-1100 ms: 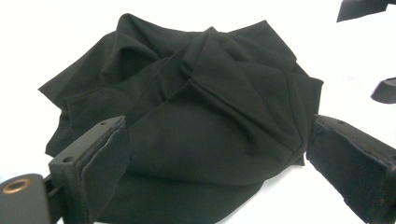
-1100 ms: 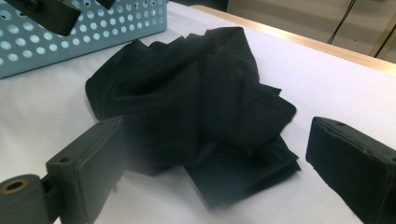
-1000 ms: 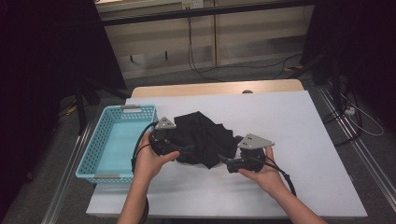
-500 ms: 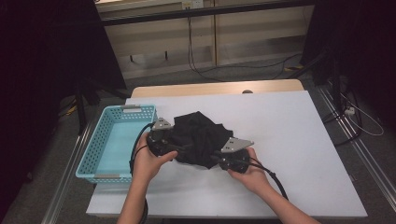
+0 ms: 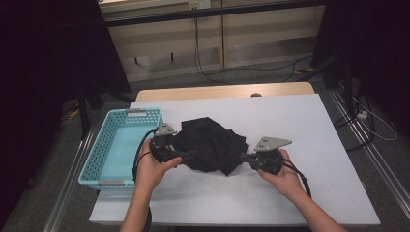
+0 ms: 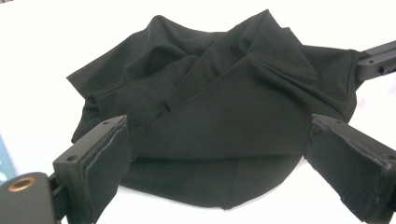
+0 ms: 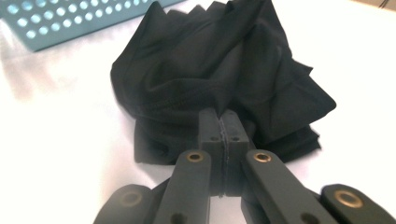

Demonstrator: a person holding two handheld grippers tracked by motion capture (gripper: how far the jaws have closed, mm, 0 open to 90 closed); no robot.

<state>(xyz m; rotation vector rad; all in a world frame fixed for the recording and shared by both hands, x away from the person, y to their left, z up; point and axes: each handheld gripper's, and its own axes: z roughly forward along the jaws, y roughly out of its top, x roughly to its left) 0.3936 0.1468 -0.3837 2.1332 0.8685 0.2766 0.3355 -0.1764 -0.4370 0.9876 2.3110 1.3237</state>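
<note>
Gripping the crumpled black cloth garment [image 5: 210, 145] by its near edge, the right gripper [image 7: 219, 122] has just clamped shut; left gripper [image 6: 219, 154] gapes wide around the opposite hem; next, judged: close left, then lift.

You've got a white table [image 5: 300, 130] with a strip of bare wood along its far edge. Black cloth [image 5: 210, 145] lies crumpled near the middle, directly on the white top. Turquoise perforated basket [image 5: 104, 159] sits on your left edge, just beside the cloth, not touching as far as the high view shows.
</note>
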